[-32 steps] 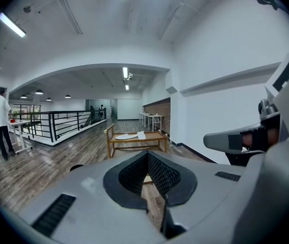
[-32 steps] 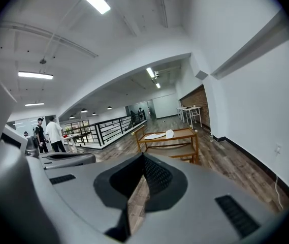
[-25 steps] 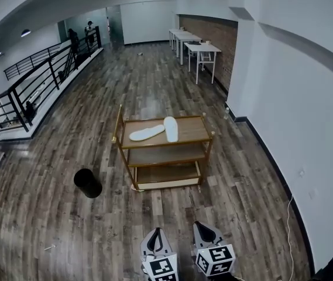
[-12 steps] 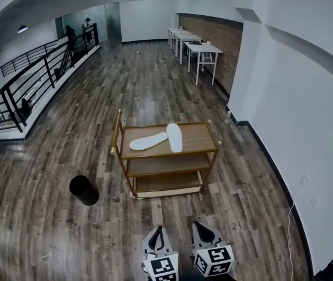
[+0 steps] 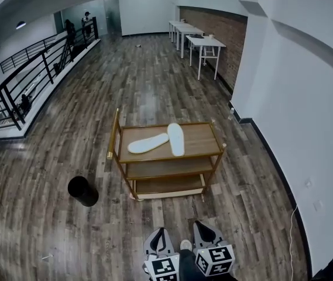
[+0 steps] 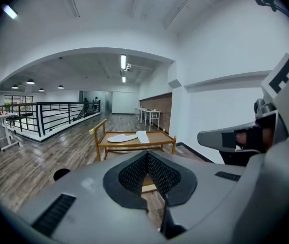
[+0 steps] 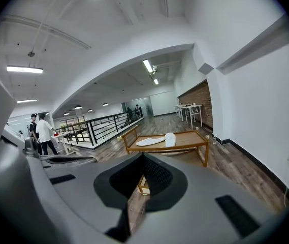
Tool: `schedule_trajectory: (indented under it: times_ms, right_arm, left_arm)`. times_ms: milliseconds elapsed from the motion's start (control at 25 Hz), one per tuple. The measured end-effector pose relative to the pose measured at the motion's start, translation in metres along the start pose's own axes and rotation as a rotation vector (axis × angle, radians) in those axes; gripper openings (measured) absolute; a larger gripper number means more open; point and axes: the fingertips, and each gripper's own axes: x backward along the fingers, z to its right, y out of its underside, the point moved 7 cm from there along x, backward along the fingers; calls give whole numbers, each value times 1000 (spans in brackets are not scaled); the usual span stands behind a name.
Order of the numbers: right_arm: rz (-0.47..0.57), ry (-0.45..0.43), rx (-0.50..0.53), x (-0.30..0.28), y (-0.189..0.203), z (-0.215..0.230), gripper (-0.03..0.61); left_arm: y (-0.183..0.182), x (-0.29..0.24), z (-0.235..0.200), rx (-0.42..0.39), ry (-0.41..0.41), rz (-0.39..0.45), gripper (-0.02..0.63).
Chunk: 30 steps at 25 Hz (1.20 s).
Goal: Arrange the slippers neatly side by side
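Two white slippers lie on the top shelf of a wooden three-shelf cart. The left slipper lies slanted. The right slipper points away from me, and their far ends nearly meet in a V. My left gripper and right gripper hang low at the near edge, well short of the cart, both shut and empty. The left gripper view shows shut jaws with the slippers far ahead. In the right gripper view the slippers are equally distant.
A black round bin stands on the wood floor left of the cart. A black railing runs along the left. White tables stand at the back right, with a white wall to the right. People stand far left.
The cart has drifted slightly down and right in the head view. A light shoe tip now shows between the grippers. Both grippers keep their place and stay shut.
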Motion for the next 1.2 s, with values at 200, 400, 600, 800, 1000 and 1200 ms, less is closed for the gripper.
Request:
schedule_trajectory:
  times_ms: [200,400,600,800,1000,1200]
  right_arm:
    - [-1,-27,0,-46,-23,29,-2]
    - [6,-46,4,-90,-54,63,-2]
    - [5,-73,7,-124,-75,89,-2]
    - [3,-90,6,-148,-89,107,-2]
    - [-5,-99,-5,-165,-90,115,-2]
    - [-18,-107,-6,-179,-94,120,-2]
  left_arm:
    - [-20,-52,6,-1,-10,0,0]
    - [-52,-105,8,-12,-37,17,1]
    - [-68,-146,12,-13,-61,10,1]
    - [-79,-174,14,-11,-76,-2,2]
    - [-82,-190,12,-12,-91,-6,0]
    - [-84,-204,8,3,-102,-15,2]
